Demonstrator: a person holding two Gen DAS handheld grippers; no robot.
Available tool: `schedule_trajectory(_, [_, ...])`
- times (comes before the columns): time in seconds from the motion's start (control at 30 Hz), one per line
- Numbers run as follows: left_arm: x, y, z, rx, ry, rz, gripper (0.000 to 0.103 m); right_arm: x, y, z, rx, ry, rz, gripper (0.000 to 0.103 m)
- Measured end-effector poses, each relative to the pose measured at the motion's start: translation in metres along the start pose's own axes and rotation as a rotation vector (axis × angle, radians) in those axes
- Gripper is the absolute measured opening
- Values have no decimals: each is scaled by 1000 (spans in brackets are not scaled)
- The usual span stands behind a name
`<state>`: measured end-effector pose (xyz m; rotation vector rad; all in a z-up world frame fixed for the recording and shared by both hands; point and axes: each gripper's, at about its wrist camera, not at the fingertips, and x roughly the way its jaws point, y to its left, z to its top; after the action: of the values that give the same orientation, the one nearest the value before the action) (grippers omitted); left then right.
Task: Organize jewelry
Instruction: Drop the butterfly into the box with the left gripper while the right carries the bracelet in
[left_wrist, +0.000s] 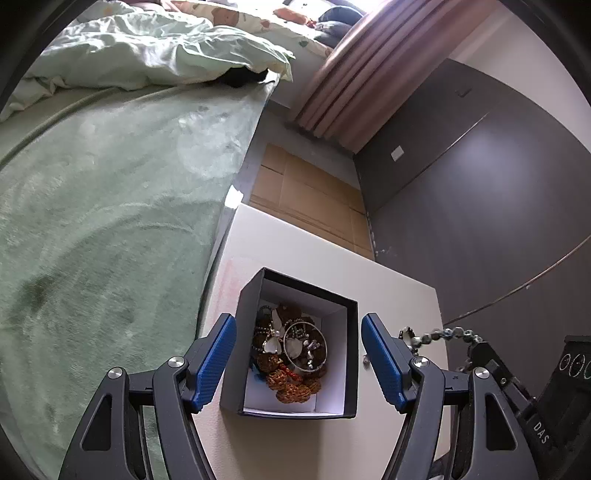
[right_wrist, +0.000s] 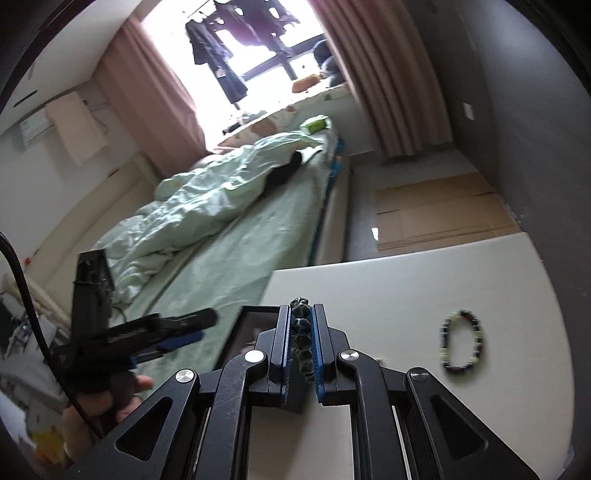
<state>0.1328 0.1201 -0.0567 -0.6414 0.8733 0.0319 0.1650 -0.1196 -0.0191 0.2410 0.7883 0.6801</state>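
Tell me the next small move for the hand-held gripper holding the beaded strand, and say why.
Probably carry the right hand-held gripper sideways until it is over the open black box, then release. Its jaws are shut on the dark beaded strand, the box already holds jewelry, and the left hand-held gripper stands open astride it. A beaded bracelet lies on the table.

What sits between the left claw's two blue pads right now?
The open black jewelry box, full of bracelets and brown seed beads, sits between the left claw's spread blue pads; neither pad presses on it. This shows in the left wrist view.
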Motion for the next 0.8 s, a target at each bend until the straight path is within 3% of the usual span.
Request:
schedule_trajectory(0.5, [3,12,4,-91,-3,-14,71,44,15,1,93,-7,40,12])
schedule_trajectory(0.63, [4,12,4,-100,-2,-19,71,62,16,-3,98,41,32,12])
schedule_trajectory(0.73, [5,11,3,-91,-2,-13,71,77,19,-8,103,133,120,12])
schedule_trajectory(0.77, [5,11,3,-88,-1,-12,71,78,19,-8,110,150,135,18])
schedule_trajectory(0.8, [4,10,3,-86,-1,-10,71,78,18,-9,111,153,134,33])
